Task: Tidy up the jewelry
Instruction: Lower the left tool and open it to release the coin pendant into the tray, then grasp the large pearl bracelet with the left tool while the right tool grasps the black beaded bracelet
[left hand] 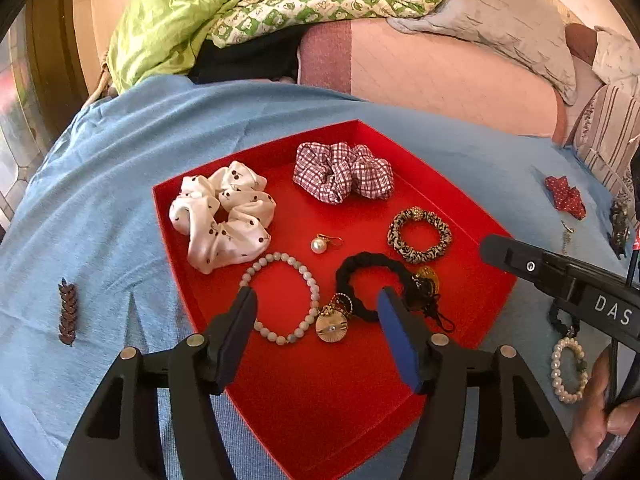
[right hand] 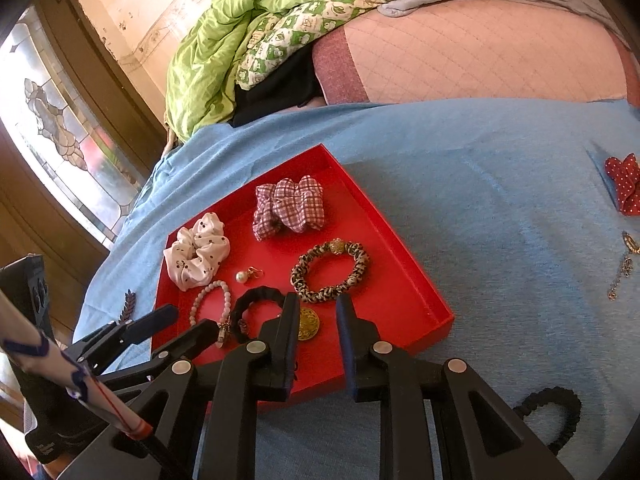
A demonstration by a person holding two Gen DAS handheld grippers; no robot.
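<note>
A red tray [left hand: 472, 284] lies on a blue cloth. It holds a white dotted scrunchie [left hand: 222, 216], a plaid scrunchie [left hand: 342, 172], a leopard hair tie [left hand: 419, 236], a pearl earring [left hand: 319, 245], a pale bead bracelet [left hand: 280, 298] with a gold charm [left hand: 331, 326], and a black hair tie [left hand: 360, 280]. My left gripper [left hand: 316, 308] hangs open over the bracelet and charm, touching neither. My right gripper [right hand: 318, 306] hovers over the tray's near edge beside a gold medallion [right hand: 308, 324]. Its jaws stand a narrow gap apart, with nothing between them.
On the cloth outside the tray lie a leaf brooch [left hand: 67, 312], a red dotted bow [left hand: 564, 196], a pearl bracelet [left hand: 568, 372], a black hair tie [right hand: 556, 408] and a chain [right hand: 622, 270]. A hand [left hand: 596, 412] holds the right gripper. Bedding is piled behind.
</note>
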